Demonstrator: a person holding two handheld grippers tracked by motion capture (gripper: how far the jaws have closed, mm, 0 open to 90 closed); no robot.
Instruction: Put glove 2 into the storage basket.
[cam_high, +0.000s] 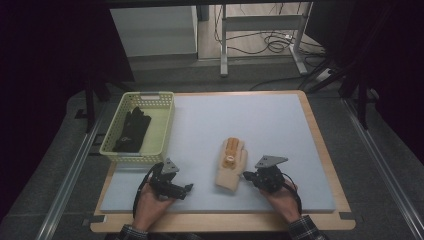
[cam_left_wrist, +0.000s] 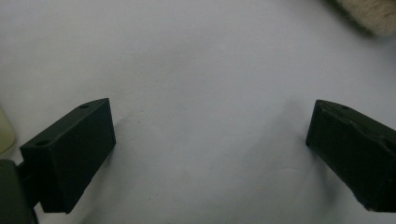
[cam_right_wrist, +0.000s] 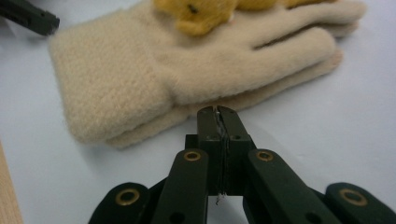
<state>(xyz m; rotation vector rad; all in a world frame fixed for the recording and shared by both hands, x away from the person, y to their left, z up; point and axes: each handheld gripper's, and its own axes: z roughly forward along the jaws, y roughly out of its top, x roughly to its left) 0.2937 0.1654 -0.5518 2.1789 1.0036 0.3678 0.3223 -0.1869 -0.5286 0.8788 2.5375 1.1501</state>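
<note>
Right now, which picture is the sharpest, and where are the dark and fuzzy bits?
In the right gripper view the cream glove is sharp and its fuzz shows, while the right gripper up close is softer. In the left gripper view the black pads cast faint shadows on the evenly lit mat. In the high view the room around the table is very dark.

Cream knit gloves, stacked as a pair with a yellow plush patch on top, lie flat at lower centre of the high view, fingers pointing toward the frame's top.
</note>
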